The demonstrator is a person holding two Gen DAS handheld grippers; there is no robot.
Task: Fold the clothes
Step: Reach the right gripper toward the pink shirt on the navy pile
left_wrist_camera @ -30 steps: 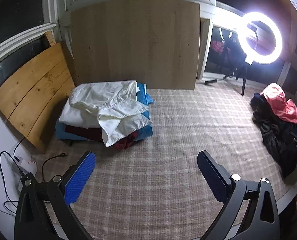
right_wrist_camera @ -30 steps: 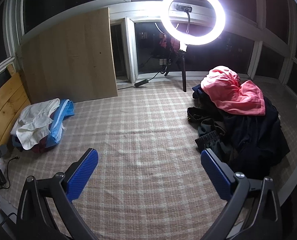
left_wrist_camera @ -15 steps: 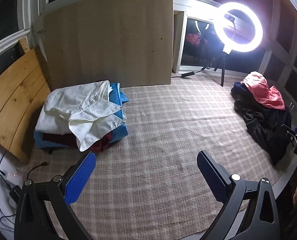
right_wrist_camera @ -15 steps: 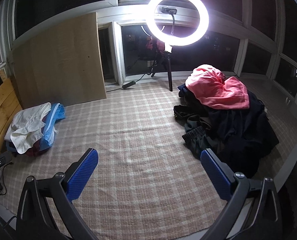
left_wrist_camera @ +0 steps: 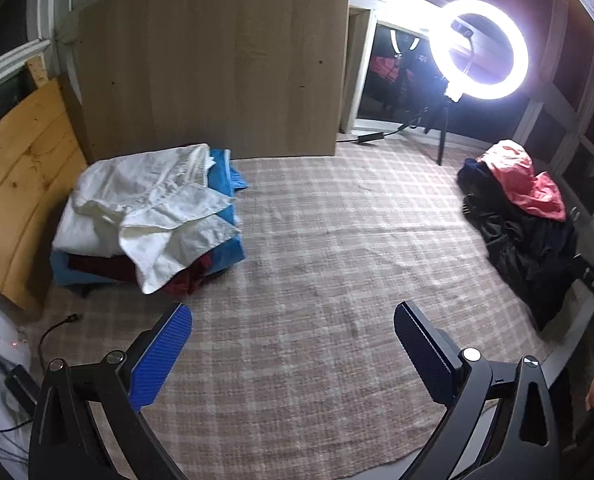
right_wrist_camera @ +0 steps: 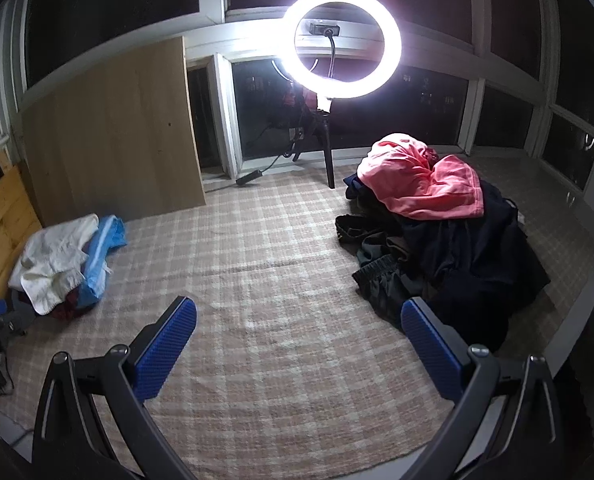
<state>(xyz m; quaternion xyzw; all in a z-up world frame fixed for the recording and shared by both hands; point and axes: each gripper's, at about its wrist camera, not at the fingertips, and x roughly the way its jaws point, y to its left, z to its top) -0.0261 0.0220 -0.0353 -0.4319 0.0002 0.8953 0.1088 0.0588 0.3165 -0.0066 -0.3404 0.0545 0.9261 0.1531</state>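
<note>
A stack of clothes with a white garment (left_wrist_camera: 149, 208) on top, over blue and dark red ones, lies at the left of the checked rug (left_wrist_camera: 337, 280); it also shows in the right wrist view (right_wrist_camera: 57, 264). A loose heap of dark clothes (right_wrist_camera: 457, 264) topped by a pink garment (right_wrist_camera: 421, 180) lies at the right; it also shows in the left wrist view (left_wrist_camera: 525, 232). My left gripper (left_wrist_camera: 293, 320) is open and empty above the rug. My right gripper (right_wrist_camera: 299, 316) is open and empty, just left of the dark heap.
A lit ring light on a tripod (right_wrist_camera: 347, 40) stands at the back by the windows. A large wooden board (left_wrist_camera: 213, 64) leans on the back wall, a second board (left_wrist_camera: 21, 184) on the left. Cables and a power strip (left_wrist_camera: 13, 352) lie at the left edge.
Both views have shifted: the left gripper has swung a little so the white-topped stack sits nearer the left. The right gripper has moved closer to the dark heap. Both stay open.
</note>
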